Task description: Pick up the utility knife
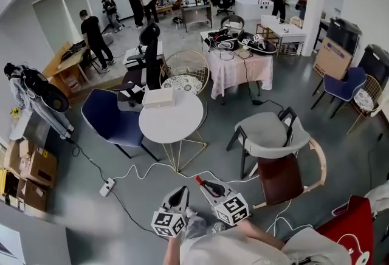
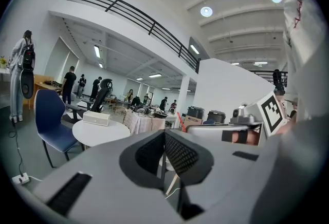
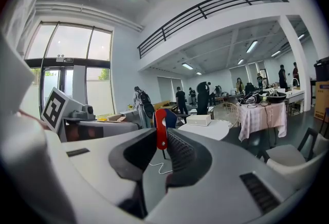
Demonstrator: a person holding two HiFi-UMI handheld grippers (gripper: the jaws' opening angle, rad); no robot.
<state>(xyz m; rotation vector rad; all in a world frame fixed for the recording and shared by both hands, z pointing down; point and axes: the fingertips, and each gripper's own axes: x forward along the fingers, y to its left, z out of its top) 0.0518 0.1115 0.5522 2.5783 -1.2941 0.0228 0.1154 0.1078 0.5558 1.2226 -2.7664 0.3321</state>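
Observation:
The red utility knife (image 3: 161, 128) stands upright between the pads of my right gripper (image 3: 162, 147), which is shut on it. In the head view its red tip (image 1: 198, 180) sticks out ahead of the right gripper (image 1: 205, 186), held low in front of the person's body. My left gripper (image 1: 179, 193) is beside it on the left. Its jaws (image 2: 164, 153) are closed together with nothing between them. Each gripper's marker cube shows in the other's view, the right gripper's (image 2: 271, 109) and the left gripper's (image 3: 55, 106).
A round white table (image 1: 176, 124) with a white box (image 1: 158, 98) stands ahead. A blue chair (image 1: 108, 115) is on its left and a grey-and-wood chair (image 1: 273, 143) on its right. A power strip (image 1: 107, 186) and white cables lie on the floor. Cardboard boxes (image 1: 30, 166) sit at the left.

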